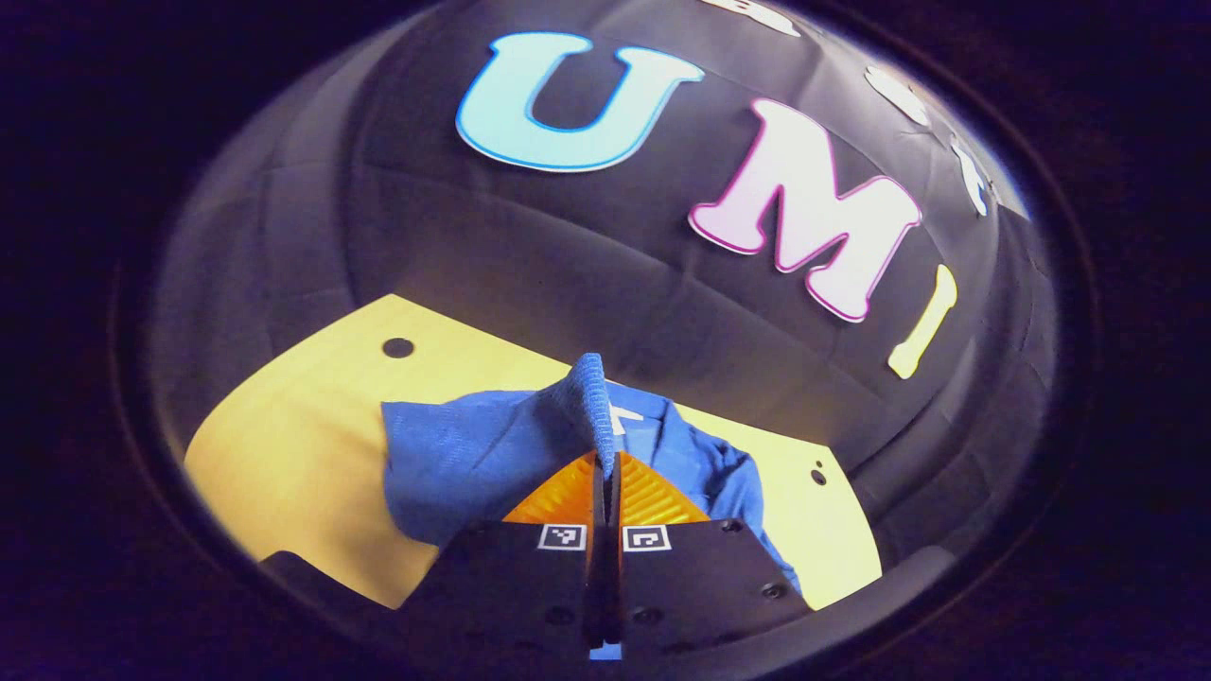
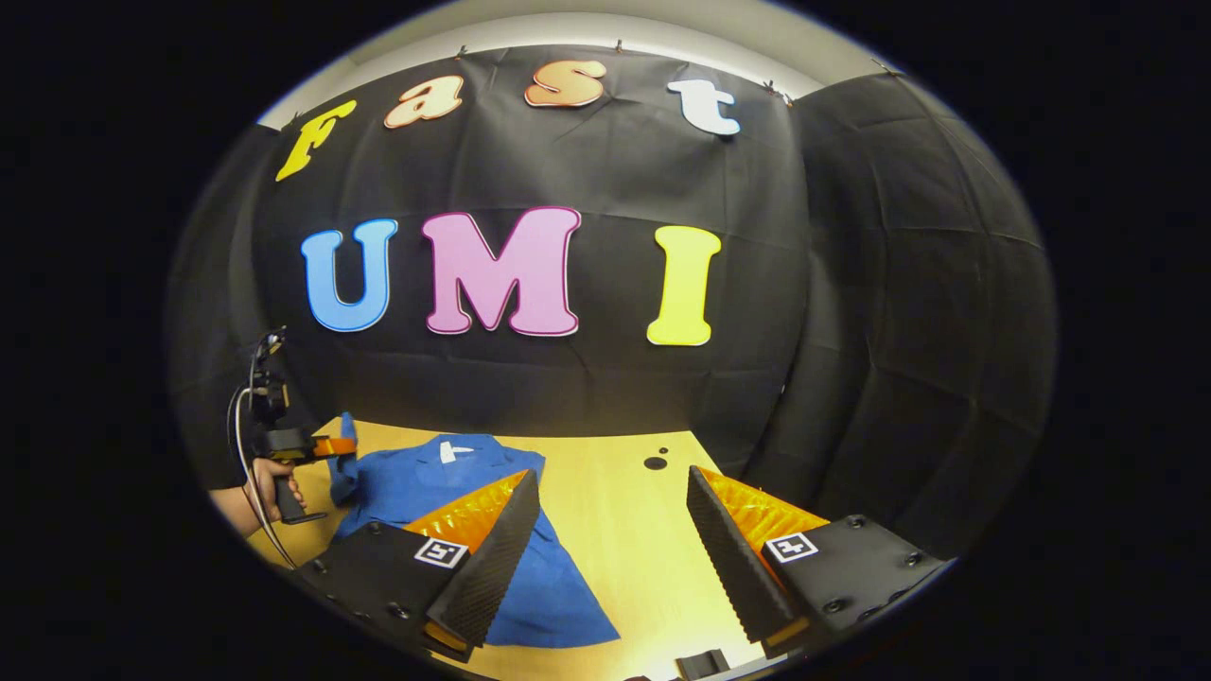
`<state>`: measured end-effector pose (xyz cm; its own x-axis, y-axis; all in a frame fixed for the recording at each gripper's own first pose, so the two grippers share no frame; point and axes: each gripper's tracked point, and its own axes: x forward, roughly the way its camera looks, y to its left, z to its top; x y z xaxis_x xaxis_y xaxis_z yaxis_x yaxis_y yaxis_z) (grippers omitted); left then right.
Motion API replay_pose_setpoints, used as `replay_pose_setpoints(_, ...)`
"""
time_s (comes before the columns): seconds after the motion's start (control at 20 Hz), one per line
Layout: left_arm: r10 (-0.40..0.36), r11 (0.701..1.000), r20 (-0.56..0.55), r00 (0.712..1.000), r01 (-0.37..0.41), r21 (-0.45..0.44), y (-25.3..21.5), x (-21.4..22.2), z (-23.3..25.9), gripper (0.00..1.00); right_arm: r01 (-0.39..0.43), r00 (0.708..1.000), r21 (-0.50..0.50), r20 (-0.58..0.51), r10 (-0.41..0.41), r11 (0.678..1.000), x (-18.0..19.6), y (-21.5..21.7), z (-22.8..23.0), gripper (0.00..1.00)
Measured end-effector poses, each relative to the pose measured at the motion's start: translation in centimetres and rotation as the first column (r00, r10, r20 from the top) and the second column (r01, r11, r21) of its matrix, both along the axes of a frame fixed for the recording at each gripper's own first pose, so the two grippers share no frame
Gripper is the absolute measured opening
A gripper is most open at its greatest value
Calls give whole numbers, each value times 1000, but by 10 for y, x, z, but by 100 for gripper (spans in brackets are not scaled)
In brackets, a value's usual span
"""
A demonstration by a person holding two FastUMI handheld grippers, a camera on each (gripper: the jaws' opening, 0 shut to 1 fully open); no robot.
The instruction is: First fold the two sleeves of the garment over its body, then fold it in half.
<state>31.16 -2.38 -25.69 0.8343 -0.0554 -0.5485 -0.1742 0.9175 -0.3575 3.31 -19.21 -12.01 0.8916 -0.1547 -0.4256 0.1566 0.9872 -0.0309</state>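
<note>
In the right gripper view, the garment is lying on the left part of the tabletop, its collar toward the far wall. The left hand-held gripper is sitting at the garment's left edge, lifting a sleeve there. The right hand-held gripper is hovering near, right of the garment, over bare tabletop.
</note>
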Motion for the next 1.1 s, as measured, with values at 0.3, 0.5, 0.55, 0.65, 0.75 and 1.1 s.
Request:
replay_pose_setpoints(0.3,-113,991,24,993,114,-73,-140,71,-24,0,56,998,6,-31,-56,998,-5,-52,-22,98)
replay_pose_setpoints(0.5,-138,984,27,990,140,-115,-189,95,-39,63,74,995,14,-60,-74,997,-7,-73,-41,98)
replay_pose_setpoints(0.55,-132,987,19,991,134,-91,-192,96,-41,83,75,995,23,-68,-74,997,-7,-75,-46,98)
replay_pose_setpoints(0.65,-137,989,17,990,137,-48,-193,90,-40,85,75,994,53,-87,-71,996,-6,-75,-58,98)
replay_pose_setpoints(0.75,-144,990,36,989,144,-1,-186,75,-30,85,68,993,86,-107,-58,994,-7,-70,-71,98)
replay_pose_setpoints(1.1,-108,973,-1,994,106,204,-100,-39,1,85,-7,976,178,-215,46,984,-7,-22,-123,98)
